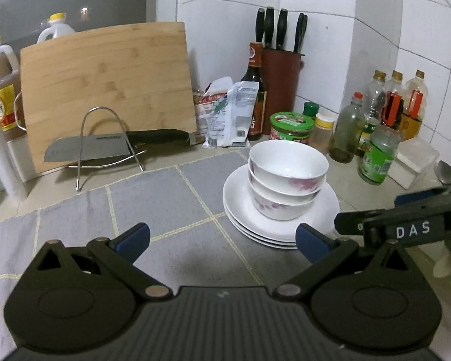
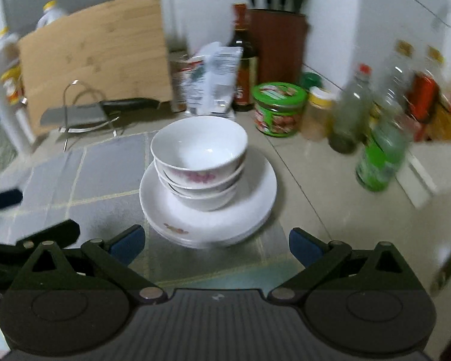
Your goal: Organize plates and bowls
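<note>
- On the grey checked cloth [image 1: 165, 198] that covers the counter sits a stack of white plates [image 1: 240, 213]; three nested white bowls [image 1: 288, 162] with pink flower prints stand on the top plate, toward its back.
- Left gripper [image 1: 222, 237]: jaws spread wide, nothing between the blue pads [image 1: 133, 239]; it hangs above the cloth, with the plate stack just ahead and to its right.
- Right gripper [image 2: 216, 240]: jaws likewise released and empty; the plate stack [image 2: 255, 198] lies straight ahead between the fingers' line, near but not touching; this view is blurred.
- Behind the cloth, a cleaver [image 1: 87, 149] rests in a wire rack [image 1: 105, 147]; a bamboo cutting board [image 1: 105, 84] leans against the wall behind it.
- Further right stand a dark sauce bottle [image 1: 255, 90], a brown knife block [image 1: 281, 87], a green-lidded jar [image 1: 291, 128] and several glass bottles [image 1: 375, 159].
</note>
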The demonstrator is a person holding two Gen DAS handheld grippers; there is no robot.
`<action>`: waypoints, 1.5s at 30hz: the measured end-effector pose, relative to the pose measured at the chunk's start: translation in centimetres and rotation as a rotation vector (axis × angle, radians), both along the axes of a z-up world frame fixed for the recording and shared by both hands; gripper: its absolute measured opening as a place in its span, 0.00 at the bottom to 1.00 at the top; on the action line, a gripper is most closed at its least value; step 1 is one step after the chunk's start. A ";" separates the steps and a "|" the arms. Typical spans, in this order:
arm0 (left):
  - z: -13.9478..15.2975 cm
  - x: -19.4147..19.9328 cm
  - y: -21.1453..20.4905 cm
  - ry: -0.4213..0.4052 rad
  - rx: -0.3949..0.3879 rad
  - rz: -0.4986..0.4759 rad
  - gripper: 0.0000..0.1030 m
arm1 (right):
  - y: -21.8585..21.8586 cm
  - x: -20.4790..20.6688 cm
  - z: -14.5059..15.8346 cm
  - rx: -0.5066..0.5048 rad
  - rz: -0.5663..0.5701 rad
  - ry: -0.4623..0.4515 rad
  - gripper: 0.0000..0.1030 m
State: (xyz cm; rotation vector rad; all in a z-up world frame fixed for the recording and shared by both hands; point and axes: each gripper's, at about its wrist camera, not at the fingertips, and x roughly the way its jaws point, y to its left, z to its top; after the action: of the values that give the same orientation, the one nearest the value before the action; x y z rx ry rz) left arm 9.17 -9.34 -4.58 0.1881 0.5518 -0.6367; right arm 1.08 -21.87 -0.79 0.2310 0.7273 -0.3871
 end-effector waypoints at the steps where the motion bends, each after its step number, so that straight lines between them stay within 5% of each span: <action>1: 0.2 -0.2 0.1 -0.002 -0.001 0.001 0.99 | 0.3 -0.5 0.2 -0.007 -0.016 -0.003 1.00; 45: 2.4 -2.4 0.3 -0.012 0.007 0.008 0.99 | 1.7 -3.7 2.3 -0.036 -0.096 -0.050 1.00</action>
State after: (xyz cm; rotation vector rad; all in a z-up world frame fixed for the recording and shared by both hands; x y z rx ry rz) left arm 6.77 -9.03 -2.15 0.1957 0.5429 -0.6253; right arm -2.58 -20.20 1.54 0.2416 0.6607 -0.4837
